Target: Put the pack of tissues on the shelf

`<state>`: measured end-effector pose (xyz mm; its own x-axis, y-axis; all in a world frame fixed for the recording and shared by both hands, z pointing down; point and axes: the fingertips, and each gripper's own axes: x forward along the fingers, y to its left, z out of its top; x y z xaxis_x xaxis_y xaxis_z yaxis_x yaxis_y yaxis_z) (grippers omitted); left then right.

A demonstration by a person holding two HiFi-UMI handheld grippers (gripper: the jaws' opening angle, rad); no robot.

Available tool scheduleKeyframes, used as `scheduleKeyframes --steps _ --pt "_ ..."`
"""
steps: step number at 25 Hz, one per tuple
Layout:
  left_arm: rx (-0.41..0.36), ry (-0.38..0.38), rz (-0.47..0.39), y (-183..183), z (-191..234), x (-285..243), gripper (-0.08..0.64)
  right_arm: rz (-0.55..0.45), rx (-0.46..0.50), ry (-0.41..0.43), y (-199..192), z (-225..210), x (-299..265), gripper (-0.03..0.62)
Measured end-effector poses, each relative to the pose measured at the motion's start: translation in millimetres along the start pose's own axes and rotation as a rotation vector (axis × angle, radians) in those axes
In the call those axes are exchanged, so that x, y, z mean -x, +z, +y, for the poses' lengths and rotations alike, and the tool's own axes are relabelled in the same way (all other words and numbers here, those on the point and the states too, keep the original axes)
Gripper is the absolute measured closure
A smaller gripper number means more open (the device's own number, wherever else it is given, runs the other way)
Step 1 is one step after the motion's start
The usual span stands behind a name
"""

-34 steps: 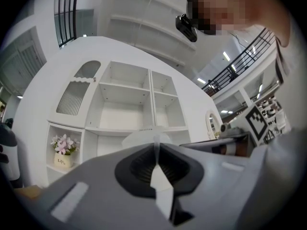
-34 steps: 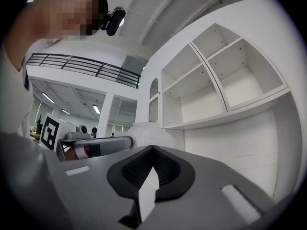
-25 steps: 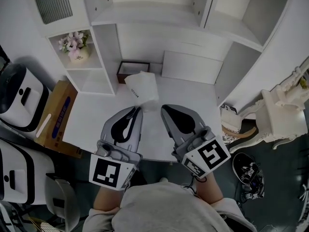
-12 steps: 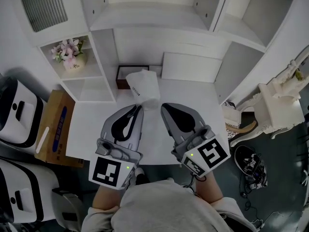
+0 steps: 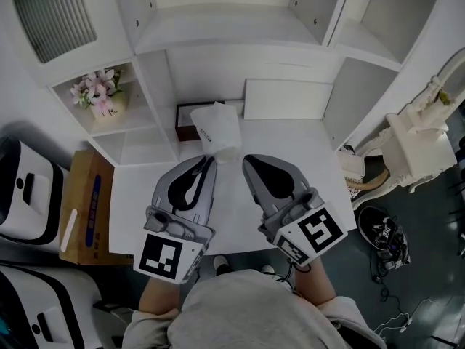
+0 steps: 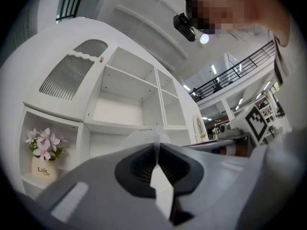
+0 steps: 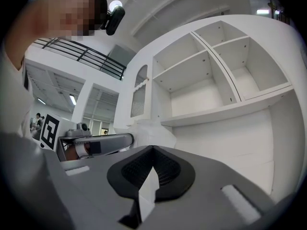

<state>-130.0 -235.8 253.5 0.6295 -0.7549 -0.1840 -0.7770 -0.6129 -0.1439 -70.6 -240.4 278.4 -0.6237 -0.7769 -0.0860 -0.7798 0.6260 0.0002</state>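
Note:
The pack of tissues (image 5: 216, 129) is a white soft packet held up over the white desk (image 5: 290, 140), in front of the white shelf unit (image 5: 232, 27). My left gripper (image 5: 212, 158) is shut on the pack's lower left edge, and my right gripper (image 5: 245, 158) is shut on its lower right edge. In the left gripper view, white wrapper is pinched in my left gripper (image 6: 156, 145), with the pack (image 6: 144, 135) bulging beyond it before the open shelf compartments (image 6: 120, 104). In the right gripper view, my right gripper (image 7: 152, 150) also pinches wrapper, with the pack (image 7: 151, 133) to the left and shelves (image 7: 206, 90) ahead.
A dark wooden box (image 5: 187, 115) sits on the desk behind the pack, beside a white panel (image 5: 287, 99). A vase of pink flowers (image 5: 98, 97) fills the left cubby. A cardboard box (image 5: 83, 206) lies left of the desk. A white chair (image 5: 414, 147) and shoes (image 5: 381, 235) are at right.
Both grippers and the pack have moved together toward the shelf unit. The desk and the cardboard box have slid down in the head view. The grip is unchanged.

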Motion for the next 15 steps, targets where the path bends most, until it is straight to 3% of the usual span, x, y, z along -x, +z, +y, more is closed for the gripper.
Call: scheduleKeyframes --steps 15 --pt "0.011 -0.119 -0.051 16 17 -3 0.555 -0.013 0.017 -0.118 1 6 -3 0.591"
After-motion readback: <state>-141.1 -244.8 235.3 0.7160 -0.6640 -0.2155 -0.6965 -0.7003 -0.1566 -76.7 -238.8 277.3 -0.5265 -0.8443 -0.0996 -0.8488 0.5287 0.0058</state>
